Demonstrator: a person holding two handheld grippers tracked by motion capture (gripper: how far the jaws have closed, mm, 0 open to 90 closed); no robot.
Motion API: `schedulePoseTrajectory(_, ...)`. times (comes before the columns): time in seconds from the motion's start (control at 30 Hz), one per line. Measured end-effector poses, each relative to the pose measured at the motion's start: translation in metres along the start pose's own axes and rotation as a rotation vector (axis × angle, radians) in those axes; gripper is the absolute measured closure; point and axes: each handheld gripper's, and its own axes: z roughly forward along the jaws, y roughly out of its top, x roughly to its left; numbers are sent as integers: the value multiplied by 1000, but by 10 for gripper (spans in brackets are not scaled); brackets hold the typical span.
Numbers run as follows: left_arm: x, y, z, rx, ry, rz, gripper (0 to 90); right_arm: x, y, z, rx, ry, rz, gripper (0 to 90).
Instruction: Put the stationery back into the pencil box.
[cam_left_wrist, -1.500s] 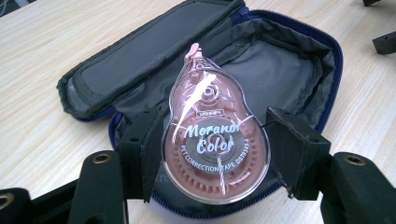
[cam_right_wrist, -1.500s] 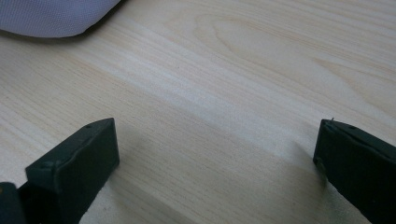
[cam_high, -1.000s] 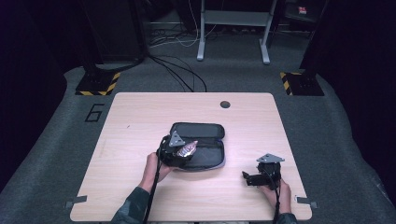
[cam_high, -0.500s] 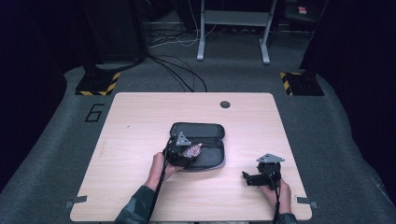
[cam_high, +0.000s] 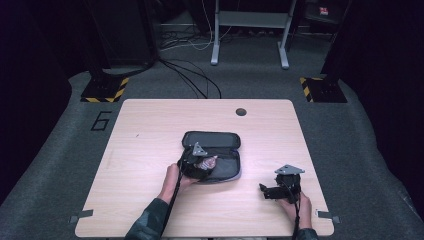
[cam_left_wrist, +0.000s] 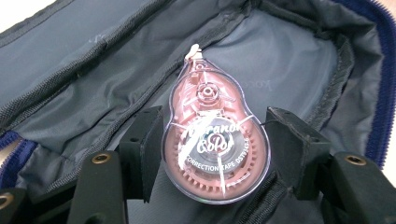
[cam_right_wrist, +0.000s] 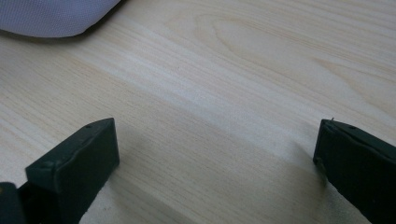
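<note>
Left hand (cam_high: 176, 179) reaching forward from the near edge of the table (cam_high: 150, 130), forearm slanting toward the pouch (cam_high: 222, 142), wrist just at the pouch's near left corner; right hand (cam_high: 295, 205) resting low on the table well to the right of the pouch, close to the near edge. Left gripper (cam_high: 202, 165) poised over the open pouch, jaws pinched on the correction tape (cam_left_wrist: 215, 147) by its two broad sides, pads pressing the clear shell; right gripper (cam_high: 277, 187) lying near the wood, well apart from the pouch, jaws spread wide with nothing but bare wood grain between them. Correction tape a teardrop of clear plastic over a pinkish-red wheel and gear, white script lettering across the face, small pale tip pointing away from the jaws; held just above the grey lining inside the pouch, near its left half. Pouch dark, unzipped and laid flat near the table's middle, blue zip edging along the rim.
</note>
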Motion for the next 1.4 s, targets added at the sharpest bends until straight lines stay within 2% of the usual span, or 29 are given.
schedulePoseTrajectory(0.13,-1,0,2,12,3,-19,389,0,0,0,0,0,0,0)
schedulePoseTrajectory(0.2,0,-1,3,3,-15,-26,382,0,0,0,0,0,-1,0)
schedulePoseTrajectory(0.37,2,-1,-2,-11,-19,-26,250,0,0,0,0,0,0,0)
schedulePoseTrajectory(0.4,1,-1,-2,-21,-23,-36,230,0,0,0,0,0,0,0)
schedulePoseTrajectory(0.5,1,-1,-8,-36,-26,-37,186,0,0,0,0,0,0,0)
schedulePoseTrajectory(0.7,-1,-2,-23,-51,-26,-25,154,0,0,0,0,0,2,0)
schedulePoseTrajectory(0.77,-3,-2,-30,-54,-19,-9,152,0,0,0,0,0,0,0)
schedulePoseTrajectory(1.0,-9,-11,-58,-87,18,0,147,0,0,0,0,0,0,0)
schedulePoseTrajectory(1.07,-10,-16,-65,-89,37,6,147,0,0,0,0,0,1,0)
schedulePoseTrajectory(1.2,-9,-26,-79,-92,46,2,145,0,0,0,0,0,0,0)
schedulePoseTrajectory(1.27,-9,-32,-85,-100,76,3,145,0,0,0,0,0,-1,0)
schedulePoseTrajectory(1.33,-7,-41,-94,-113,92,-10,142,0,0,0,0,0,-1,0)
schedulePoseTrajectory(1.37,-7,-44,-97,-110,85,-26,141,0,0,0,0,0,1,0)
schedulePoseTrajectory(1.4,-5,-48,-101,-116,97,-19,141,0,0,0,0,0,-1,0)
